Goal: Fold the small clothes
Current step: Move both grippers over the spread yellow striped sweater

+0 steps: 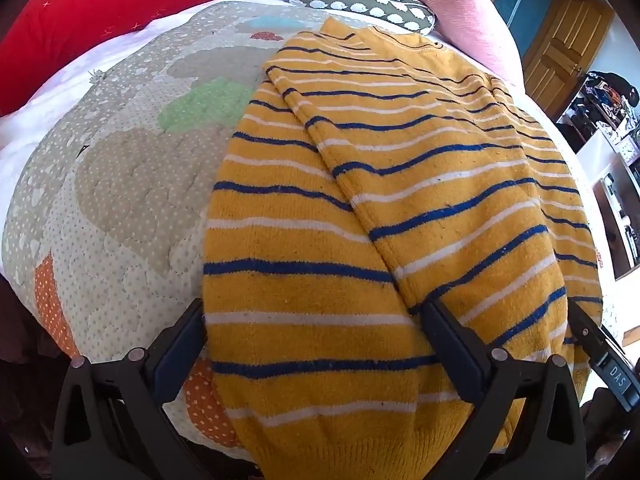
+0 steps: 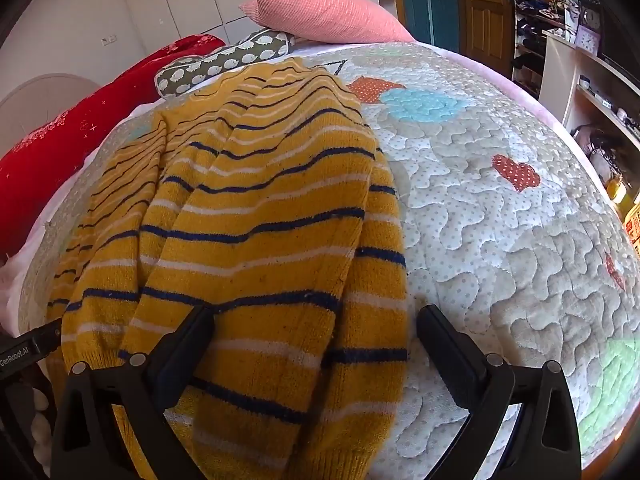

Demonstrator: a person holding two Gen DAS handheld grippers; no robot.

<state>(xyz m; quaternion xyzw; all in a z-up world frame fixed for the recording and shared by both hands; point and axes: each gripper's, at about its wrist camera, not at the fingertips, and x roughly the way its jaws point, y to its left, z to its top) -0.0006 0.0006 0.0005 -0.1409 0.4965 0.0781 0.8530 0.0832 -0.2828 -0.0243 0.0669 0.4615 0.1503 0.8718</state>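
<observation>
Yellow striped sweater (image 1: 360, 208) lying on the quilt (image 1: 120, 184) of the bed, sleeves already folded inward over the body, hem toward the near edge. Left gripper (image 1: 314, 320) wide open, one finger at the left border of the hem, the other on the folded sleeve; nothing clamped. Right gripper (image 2: 314, 324) also wide open, straddling the right border of the hem, one finger over the knit, the other over bare quilt; nothing held.

Probably next: closing both on the hem corners and carrying the hem up toward the collar. Better to pinch both layers together, sleeve and body, at equal height on each side, so the fold line stays straight across the stripes. Lifting low and evenly, not pulling sideways, to keep the sleeves from sliding out.

Near edge of the bed very close under the hem, so little room toward the person. Much open quilt to the right and left. Far side limited by spotted cushion (image 2: 224, 64), pink pillow (image 2: 324, 14) and red blanket (image 1: 100, 12).
</observation>
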